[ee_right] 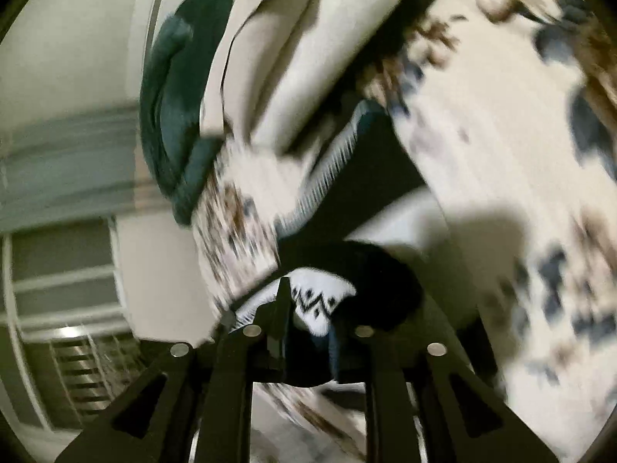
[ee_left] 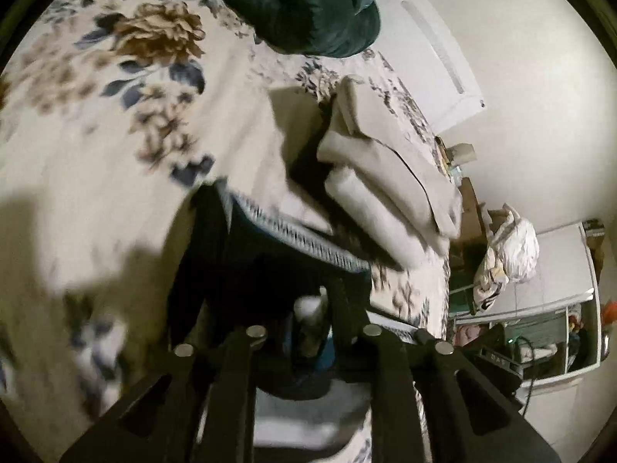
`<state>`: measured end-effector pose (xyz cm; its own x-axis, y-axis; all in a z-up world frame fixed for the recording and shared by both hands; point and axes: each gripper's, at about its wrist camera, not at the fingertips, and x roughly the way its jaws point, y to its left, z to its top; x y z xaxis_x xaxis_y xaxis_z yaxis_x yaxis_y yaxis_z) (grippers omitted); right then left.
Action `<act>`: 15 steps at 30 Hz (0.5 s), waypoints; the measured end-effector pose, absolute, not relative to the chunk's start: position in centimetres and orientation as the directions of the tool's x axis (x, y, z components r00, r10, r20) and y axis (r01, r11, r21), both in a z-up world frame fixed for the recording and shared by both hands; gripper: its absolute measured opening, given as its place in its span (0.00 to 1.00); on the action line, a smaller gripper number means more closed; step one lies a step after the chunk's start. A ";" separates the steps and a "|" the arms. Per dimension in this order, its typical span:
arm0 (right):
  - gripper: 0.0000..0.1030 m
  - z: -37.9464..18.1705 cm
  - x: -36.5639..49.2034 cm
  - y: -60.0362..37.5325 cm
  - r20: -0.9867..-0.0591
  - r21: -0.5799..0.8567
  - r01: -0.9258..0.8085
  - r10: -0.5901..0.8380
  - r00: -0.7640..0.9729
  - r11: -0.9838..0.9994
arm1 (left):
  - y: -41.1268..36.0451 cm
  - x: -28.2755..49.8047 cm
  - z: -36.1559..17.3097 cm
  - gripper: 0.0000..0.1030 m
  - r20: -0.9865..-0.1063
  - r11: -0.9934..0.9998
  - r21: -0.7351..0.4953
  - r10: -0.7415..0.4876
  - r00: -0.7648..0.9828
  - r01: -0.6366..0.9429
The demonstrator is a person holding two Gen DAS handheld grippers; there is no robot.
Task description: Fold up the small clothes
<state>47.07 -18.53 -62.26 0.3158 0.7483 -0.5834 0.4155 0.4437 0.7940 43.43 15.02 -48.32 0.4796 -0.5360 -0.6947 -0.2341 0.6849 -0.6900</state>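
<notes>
Up close, the left gripper (ee_left: pixel 312 320) has its fingers (ee_left: pixel 347 305) drawn near each other and clamped on a dark garment (ee_left: pixel 262 254) with a white patterned band along one edge; a bit of white and blue cloth bunches in the narrow gap between them. The right gripper (ee_right: pixel 308 308) likewise has its fingers (ee_right: pixel 283 308) close together, pinching the same dark garment (ee_right: pixel 370 270) where a white panel with a black zigzag pattern shows. The garment hangs between the two grippers, lifted just above a floral bedspread (ee_left: pixel 115 115) printed with brown and blue flowers. Just beyond it on the bed lies a stack of folded beige clothes (ee_left: pixel 389 177), and farther back a dark green cushion or blanket (ee_left: pixel 304 4) rests near the bed's far edge. Off the bed, a white bundle of laundry (ee_left: pixel 509 250) sits among clutter by the wall. Both views are motion-blurred, and no writing can be read with certainty.
</notes>
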 end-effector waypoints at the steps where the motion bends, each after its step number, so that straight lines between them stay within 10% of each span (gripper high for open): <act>1: 0.28 -63.2 48.4 -19.0 -0.567 0.800 0.441 0.754 0.333 0.407 | 15.3 44.5 -48.8 0.31 -0.694 0.677 -0.694 -0.540 0.477 -0.244; 6: 0.64 -64.5 51.9 -20.9 -0.556 0.806 0.461 0.740 0.377 0.371 | 17.4 46.6 -49.8 0.54 -0.666 0.635 -0.725 -0.548 0.507 -0.267; 15: 0.66 -63.5 52.2 -20.4 -0.773 0.634 0.242 0.590 0.233 0.735 | 13.9 46.3 -51.3 0.55 -0.805 0.855 -0.512 -0.443 0.394 -0.084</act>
<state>52.21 -20.40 -63.46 0.2327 0.5900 -0.7731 0.2416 0.7350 0.6336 46.30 13.92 -51.27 0.3943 -0.4429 -0.8052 -0.0842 0.8551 -0.5116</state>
